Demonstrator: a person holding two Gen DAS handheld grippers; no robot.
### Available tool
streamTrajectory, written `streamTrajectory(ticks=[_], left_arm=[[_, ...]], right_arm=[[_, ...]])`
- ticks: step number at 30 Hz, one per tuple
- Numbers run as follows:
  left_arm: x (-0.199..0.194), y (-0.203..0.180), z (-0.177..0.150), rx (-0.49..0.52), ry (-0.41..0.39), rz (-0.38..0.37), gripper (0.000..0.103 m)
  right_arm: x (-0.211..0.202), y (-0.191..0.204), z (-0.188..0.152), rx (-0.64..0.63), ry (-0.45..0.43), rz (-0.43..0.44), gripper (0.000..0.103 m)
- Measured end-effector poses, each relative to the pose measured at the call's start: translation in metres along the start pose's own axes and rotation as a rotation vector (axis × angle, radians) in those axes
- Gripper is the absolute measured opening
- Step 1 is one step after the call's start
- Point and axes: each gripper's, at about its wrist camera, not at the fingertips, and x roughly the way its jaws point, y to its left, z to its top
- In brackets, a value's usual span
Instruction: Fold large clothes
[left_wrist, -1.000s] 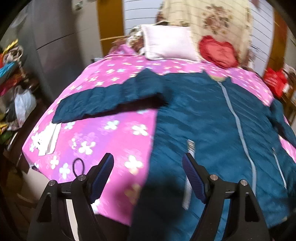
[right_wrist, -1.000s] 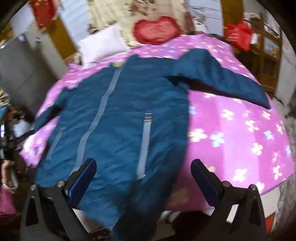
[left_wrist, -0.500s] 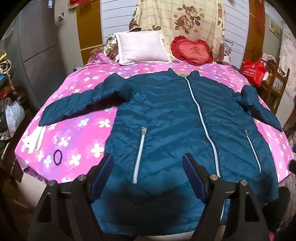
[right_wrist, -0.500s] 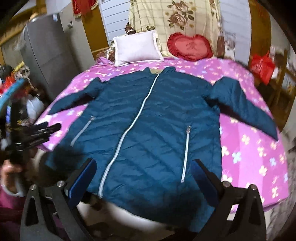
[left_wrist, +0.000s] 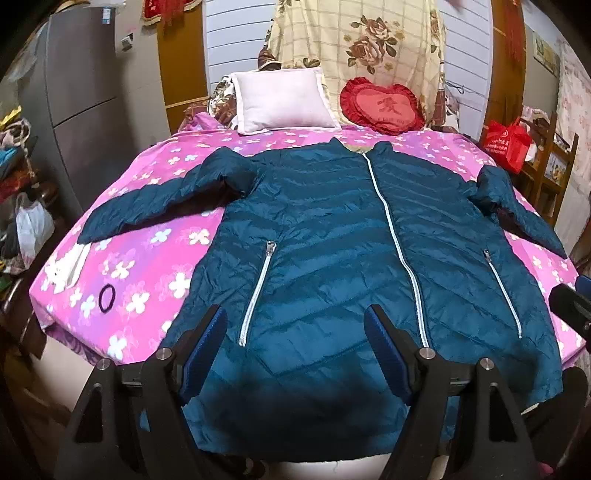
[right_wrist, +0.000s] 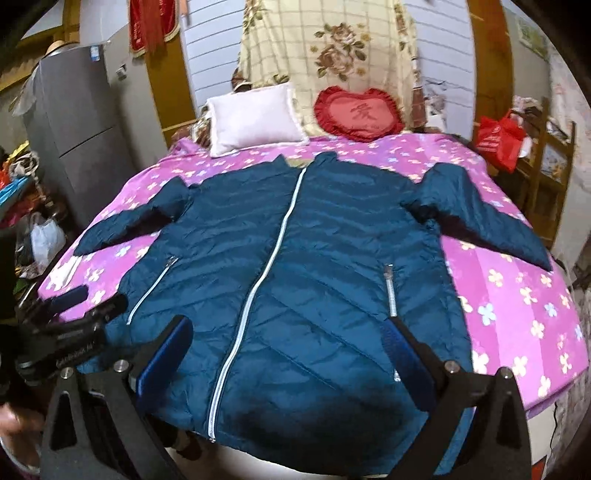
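Both tongs, left (left_wrist: 295, 345) and right (right_wrist: 286, 354), are hanging released, grasping nothing. Jacket (left_wrist: 369, 258) is lying flat on bed (left_wrist: 147, 266) just ahead, hem beneath them. Risk: slick quilted shell slipping from 2 narrow pinches, skewing the fold.

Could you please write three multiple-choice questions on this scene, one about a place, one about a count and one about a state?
1. Where is the black hair tie?
A. on the bedspread left of the jacket
B. on the white pillow
C. on the jacket

2. How many light zips does the jacket's front show?
A. one
B. three
C. five

3. How is the jacket?
A. folded in half
B. rolled up
C. spread flat, zipped shut

Answers: 1 A, it lies on the pink flowered cover by the bed's near left corner. 2 B, one centre zip and two pocket zips. 3 C, both sleeves stretch outward.
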Motion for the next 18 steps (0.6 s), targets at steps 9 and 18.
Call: streamTrajectory(ticks=[9,18], left_arm=[[-0.015,-0.016,-0.013,0.009,-0.049,-0.007,0.055],[-0.016,-0.017,-0.014,0.005,-0.053,-0.026,0.055]], right_arm=[[-0.011,0.0,-0.015,0.019,-0.014,-0.056,0.103],[-0.011,0.006,-0.018,-0.008,-0.026,-0.085,0.103]])
